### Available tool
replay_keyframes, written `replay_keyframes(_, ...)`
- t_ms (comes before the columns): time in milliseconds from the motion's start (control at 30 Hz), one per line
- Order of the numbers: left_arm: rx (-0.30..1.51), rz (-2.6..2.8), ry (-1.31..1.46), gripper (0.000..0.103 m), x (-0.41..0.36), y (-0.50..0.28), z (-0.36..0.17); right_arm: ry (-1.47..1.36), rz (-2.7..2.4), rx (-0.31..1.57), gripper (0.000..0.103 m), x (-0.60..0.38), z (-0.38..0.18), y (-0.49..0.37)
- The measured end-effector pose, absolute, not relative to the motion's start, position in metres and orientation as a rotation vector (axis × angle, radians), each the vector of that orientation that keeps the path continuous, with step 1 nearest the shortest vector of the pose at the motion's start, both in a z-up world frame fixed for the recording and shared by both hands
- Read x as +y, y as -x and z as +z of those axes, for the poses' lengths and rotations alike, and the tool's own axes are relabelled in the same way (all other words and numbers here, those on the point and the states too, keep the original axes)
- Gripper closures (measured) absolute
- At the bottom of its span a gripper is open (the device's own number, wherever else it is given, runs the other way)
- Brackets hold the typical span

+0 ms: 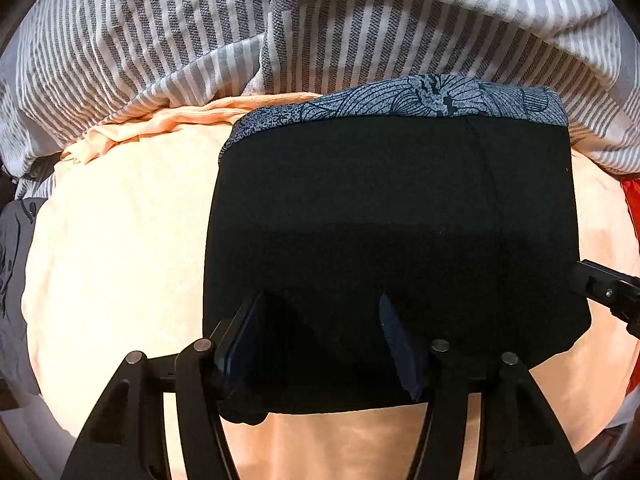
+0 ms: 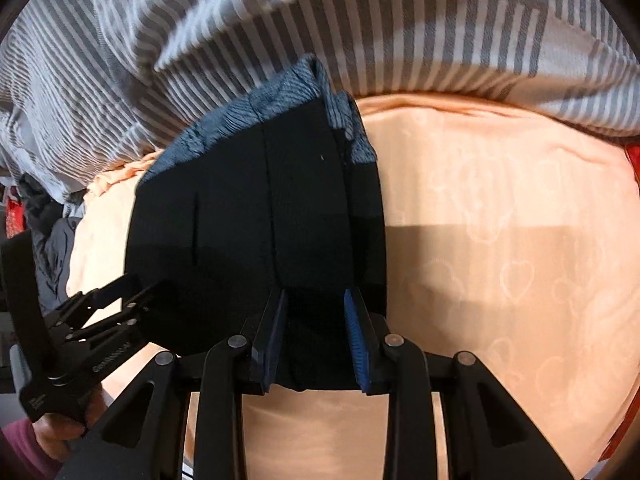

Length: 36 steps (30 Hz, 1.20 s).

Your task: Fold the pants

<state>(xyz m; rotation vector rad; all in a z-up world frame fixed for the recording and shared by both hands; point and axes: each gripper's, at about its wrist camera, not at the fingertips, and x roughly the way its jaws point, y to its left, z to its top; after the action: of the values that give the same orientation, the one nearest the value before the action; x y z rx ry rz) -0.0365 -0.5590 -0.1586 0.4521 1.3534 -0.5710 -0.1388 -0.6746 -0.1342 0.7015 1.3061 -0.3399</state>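
Black pants (image 1: 392, 216) folded into compact block, flat on peach bed sheet (image 1: 120, 240), patterned blue-grey fabric at far edge, striped blanket (image 1: 160, 40) behind.

Left tool (image 1: 320, 344) jaws apart over near edge, nothing pinched.

Right tool (image 2: 316, 336) narrowed around near hem; real pinch unclear.

Judgement: soft, light, limp, layers slide; pinch all layers at near corners.
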Motion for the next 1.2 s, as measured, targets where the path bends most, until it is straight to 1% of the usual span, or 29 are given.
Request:
replay_keyframes(333, 1.354, -0.570, -0.467, 0.042, -0.560, 0.032, -0.169, -0.694, -0.350, 1.313, 0.070, -0.676, -0.140, 0.144)
replay_keyframes(633, 1.337, -0.580, -0.490, 0.042, -0.565, 0.040, -0.163, -0.713, -0.344, 1.319, 0.070, -0.679, -0.138, 0.143)
replay_keyframes(733, 1.324, -0.592, -0.501, 0.042, -0.568, 0.046, -0.163, -0.763, -0.346, 1.237, 0.069, -0.690, -0.124, 0.143)
replay_keyframes(767, 1.321, -0.594, -0.504, 0.042, -0.569, 0.048, -0.163, -0.776, -0.346, 1.209, 0.067, -0.695, -0.121, 0.142)
replay_keyframes(833, 1.316, -0.596, -0.503, 0.042, -0.571, 0.051, -0.163, -0.793, -0.350, 1.157, 0.067, -0.707, -0.114, 0.133)
replay_keyframes(1033, 1.315, -0.594, -0.507, 0.042, -0.571, 0.059, -0.162, -0.782, -0.361, 1.094, 0.062, -0.736, -0.110, 0.086)
replay_keyframes(1167, 1.328, -0.594, -0.494, 0.042, -0.566, 0.056, -0.160, -0.774, -0.346, 1.123, 0.062, -0.744, -0.118, 0.060)
replay_keyframes(1200, 1.326, -0.595, -0.494, 0.042, -0.566, 0.057, -0.161, -0.781, -0.333, 1.131, 0.064, -0.744, -0.120, 0.056)
